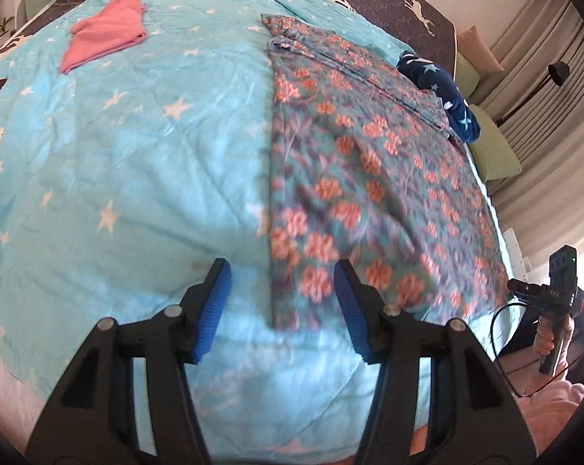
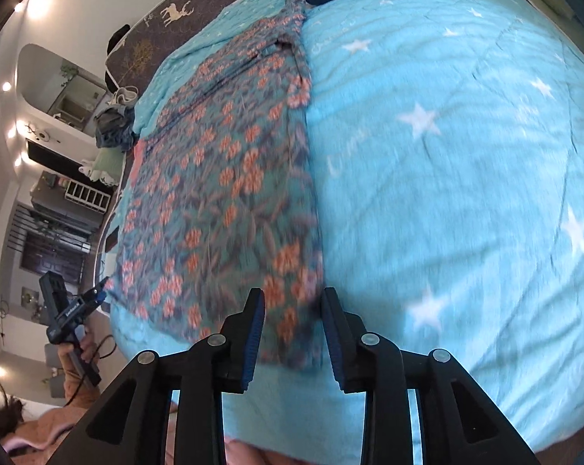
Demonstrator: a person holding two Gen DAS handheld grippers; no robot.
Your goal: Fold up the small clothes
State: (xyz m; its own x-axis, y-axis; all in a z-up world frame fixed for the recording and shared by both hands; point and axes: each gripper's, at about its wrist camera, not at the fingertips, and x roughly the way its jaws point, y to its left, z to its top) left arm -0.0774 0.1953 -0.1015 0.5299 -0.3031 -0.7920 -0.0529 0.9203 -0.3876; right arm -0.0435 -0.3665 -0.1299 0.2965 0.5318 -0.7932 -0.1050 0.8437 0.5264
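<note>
Now both my grippers hang empty over the bed, left gripper (image 1: 282, 306) with fingers well apart, right gripper (image 2: 293, 329) with a narrower gap. The floral garment (image 1: 369, 178) lies folded lengthwise, flat on the star-printed turquoise quilt (image 1: 136, 162). Next, I judge, I must take its near corners for a crosswise fold. A pink cloth (image 1: 105, 37) waits farther off.

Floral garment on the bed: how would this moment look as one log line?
floral garment: flat on blue star blanket | left gripper: open, empty | right gripper: open, empty | pink cloth: lying apart
</note>
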